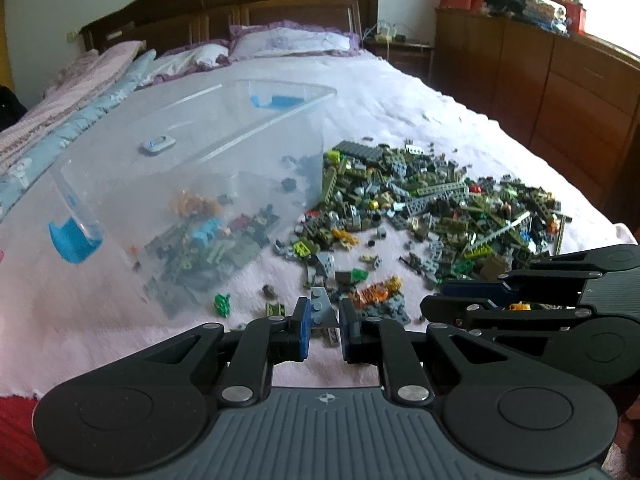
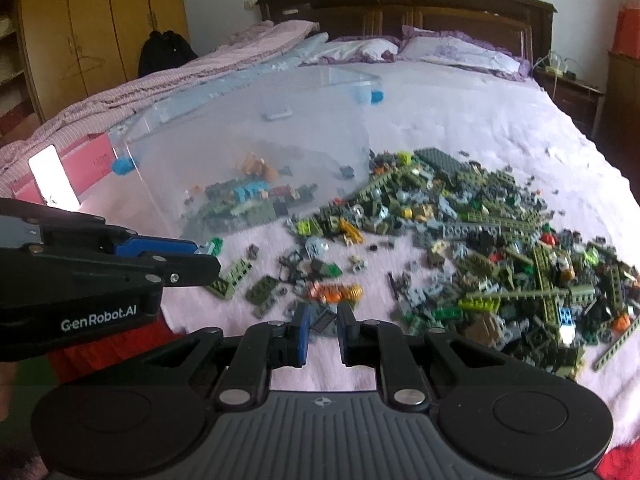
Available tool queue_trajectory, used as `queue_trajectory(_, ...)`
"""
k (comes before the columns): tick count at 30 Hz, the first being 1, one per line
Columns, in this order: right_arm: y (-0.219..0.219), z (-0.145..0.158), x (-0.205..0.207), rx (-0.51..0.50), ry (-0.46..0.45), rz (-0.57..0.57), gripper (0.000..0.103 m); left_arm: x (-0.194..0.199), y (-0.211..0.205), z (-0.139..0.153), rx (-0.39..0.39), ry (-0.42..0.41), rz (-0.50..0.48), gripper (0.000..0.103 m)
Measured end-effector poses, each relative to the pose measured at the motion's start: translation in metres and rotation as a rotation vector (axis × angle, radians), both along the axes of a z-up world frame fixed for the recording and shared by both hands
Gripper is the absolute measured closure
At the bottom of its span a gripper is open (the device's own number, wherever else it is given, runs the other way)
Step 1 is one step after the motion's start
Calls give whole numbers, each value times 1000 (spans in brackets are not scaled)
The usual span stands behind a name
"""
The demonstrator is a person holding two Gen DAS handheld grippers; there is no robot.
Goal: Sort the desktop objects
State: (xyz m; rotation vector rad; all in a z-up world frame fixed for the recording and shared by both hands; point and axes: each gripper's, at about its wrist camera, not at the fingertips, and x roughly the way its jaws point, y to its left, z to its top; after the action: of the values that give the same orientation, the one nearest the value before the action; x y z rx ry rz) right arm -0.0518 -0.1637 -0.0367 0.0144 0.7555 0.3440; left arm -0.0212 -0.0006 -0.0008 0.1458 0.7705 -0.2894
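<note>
A big pile of green, grey and orange toy bricks (image 1: 440, 208) lies on the pink bedspread; it also shows in the right wrist view (image 2: 480, 248). A clear plastic bin (image 1: 192, 168) with blue handles stands left of the pile and holds several bricks (image 2: 248, 196). My left gripper (image 1: 325, 312) is shut on a grey wedge plate (image 1: 322, 305) just above the bed. My right gripper (image 2: 322, 318) is shut on a dark grey plate (image 2: 325, 320) near an orange piece (image 2: 336, 292). Each gripper shows from the side in the other's view.
Loose bricks (image 1: 280, 308) are scattered between the bin and the bed's near edge. Pillows (image 1: 288, 40) and a dark wooden headboard (image 1: 240, 4) are at the far end. Folded blankets (image 2: 160, 88) lie along the left side. A wooden dresser (image 1: 560, 92) stands on the right.
</note>
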Motion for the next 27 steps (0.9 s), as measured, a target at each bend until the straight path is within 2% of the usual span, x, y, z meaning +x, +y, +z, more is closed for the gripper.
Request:
queue_trajectory(7, 9, 24, 13, 17, -35, 37, 87, 8, 5, 23, -11, -43, 8, 87)
queue_trajectory(16, 36, 75, 61, 21, -131, 125, 88, 49, 27, 66, 0, -143, 57, 87)
queue_trajectory(21, 58, 95, 101, 7, -171, 163, 88, 84, 45, 70, 6, -148, 115, 86)
queue_trajectory(27, 84, 98, 147, -10, -160, 192, 87, 117, 68, 61, 5, -113, 178, 86)
